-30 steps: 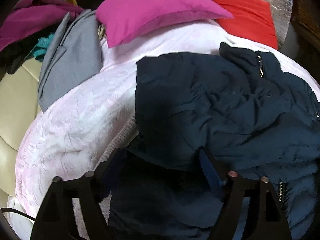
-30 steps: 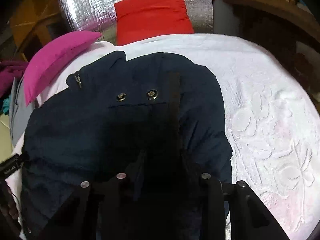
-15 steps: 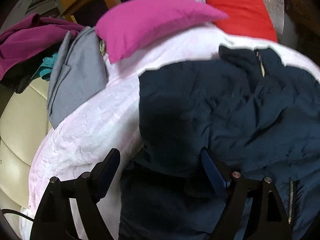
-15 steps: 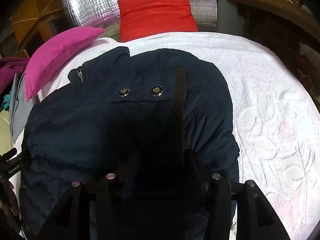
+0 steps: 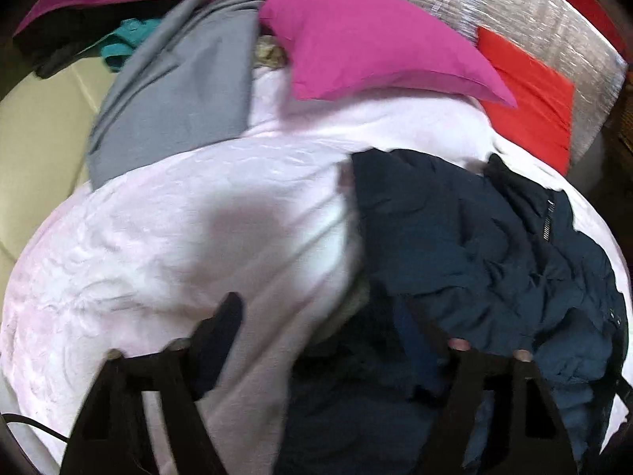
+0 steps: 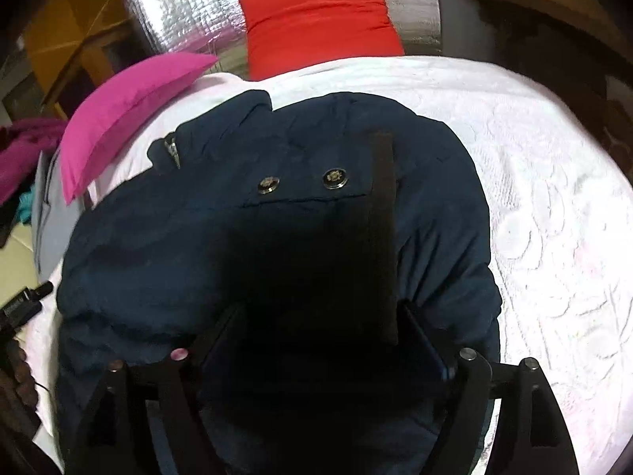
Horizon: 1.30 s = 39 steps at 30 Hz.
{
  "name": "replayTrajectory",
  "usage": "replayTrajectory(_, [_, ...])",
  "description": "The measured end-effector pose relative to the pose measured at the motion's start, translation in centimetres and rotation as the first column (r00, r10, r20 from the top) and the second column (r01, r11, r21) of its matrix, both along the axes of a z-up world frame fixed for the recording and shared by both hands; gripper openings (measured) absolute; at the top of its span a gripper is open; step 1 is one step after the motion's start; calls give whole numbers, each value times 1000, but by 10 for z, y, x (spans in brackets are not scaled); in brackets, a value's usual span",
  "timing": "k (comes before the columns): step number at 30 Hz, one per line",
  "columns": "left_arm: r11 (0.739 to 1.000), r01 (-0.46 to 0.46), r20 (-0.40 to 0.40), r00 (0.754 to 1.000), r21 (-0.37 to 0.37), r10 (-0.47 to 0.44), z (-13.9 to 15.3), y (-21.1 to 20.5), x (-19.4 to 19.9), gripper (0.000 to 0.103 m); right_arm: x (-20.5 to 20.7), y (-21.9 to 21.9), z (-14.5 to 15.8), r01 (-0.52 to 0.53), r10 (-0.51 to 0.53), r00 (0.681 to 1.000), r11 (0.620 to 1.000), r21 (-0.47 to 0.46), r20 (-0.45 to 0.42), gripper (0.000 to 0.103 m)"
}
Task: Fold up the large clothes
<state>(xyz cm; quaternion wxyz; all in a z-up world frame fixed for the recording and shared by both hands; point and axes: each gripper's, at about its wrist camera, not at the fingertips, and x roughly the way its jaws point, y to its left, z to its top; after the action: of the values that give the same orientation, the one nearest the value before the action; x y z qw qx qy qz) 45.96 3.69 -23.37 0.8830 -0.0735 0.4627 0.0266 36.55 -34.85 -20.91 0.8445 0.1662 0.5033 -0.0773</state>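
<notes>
A dark navy padded jacket (image 6: 300, 206) lies bunched on a white textured bedspread (image 6: 554, 206); two metal snaps and a zipper show on it. In the left wrist view the jacket (image 5: 474, 237) lies to the right. My left gripper (image 5: 320, 328) is open, its left finger over bare bedspread (image 5: 178, 237) and its right finger at the jacket's left edge. My right gripper (image 6: 320, 328) is open, low over the jacket's near part, with dark fabric between its fingers; no grip shows.
A magenta pillow (image 5: 376, 43) and a red pillow (image 6: 316, 19) lie at the head, against silver foil (image 6: 178, 12). A grey garment (image 5: 178, 79) and other clothes (image 5: 99, 0) lie at the bed's left edge, beside a cream surface (image 5: 35, 126).
My left gripper has swung left off the jacket, so its view now holds mostly bare bedspread. My right gripper has eased back slightly and its jaws have spread wider.
</notes>
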Motion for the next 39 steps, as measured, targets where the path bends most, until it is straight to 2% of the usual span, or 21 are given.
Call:
replayTrajectory(2, [999,43,-9,999,3,-43,-4,-14,4,59,-1,-2,3,8,-8,1000,1000,14,4,82])
replayTrajectory(6, [996,78,-14,997,47,-77,-7,-38,4,59,-8,-9,27,21,-23,998,999,39,65,80])
replayTrajectory(9, [982,106,-41,994,155,-100,-18,-52,7,61,-14,-17,42,49,-53,991,998,36,122,80])
replayTrajectory(11, [974,110,-50,994,196,-102,-20,-55,5,61,-12,-22,35,62,-66,994,997,50,91,80])
replayTrajectory(14, [963,114,-30,993,246,-110,-11,-62,0,60,-5,-27,9,81,-81,997,995,66,-10,80])
replayTrajectory(18, [963,142,22,988,228,-151,9,-70,-14,62,-8,-24,16,73,-74,997,996,56,3,80])
replayTrajectory(19, [961,152,40,985,230,-166,13,-74,-17,65,-11,-24,16,79,-80,997,994,70,8,80])
replayTrajectory(21, [953,162,54,982,256,-181,15,-79,-19,80,-14,-28,11,88,-89,996,991,100,8,83])
replayTrajectory(25, [918,186,-5,981,351,-196,-5,-93,-16,80,-16,-25,8,68,-72,997,992,110,32,92])
replayTrajectory(29, [922,178,19,980,345,-196,4,-91,-22,80,-17,-19,10,49,-50,999,995,86,6,95])
replayTrajectory(33, [916,163,85,975,365,-207,19,-94,-33,80,-31,-28,29,82,-97,991,985,154,87,95])
replayTrajectory(36, [910,164,108,969,382,-220,24,-97,-38,80,-40,-34,47,97,-120,978,986,132,173,95])
replayTrajectory(39, [908,163,109,969,386,-220,24,-98,-38,80,-42,-42,47,108,-134,975,983,148,179,95])
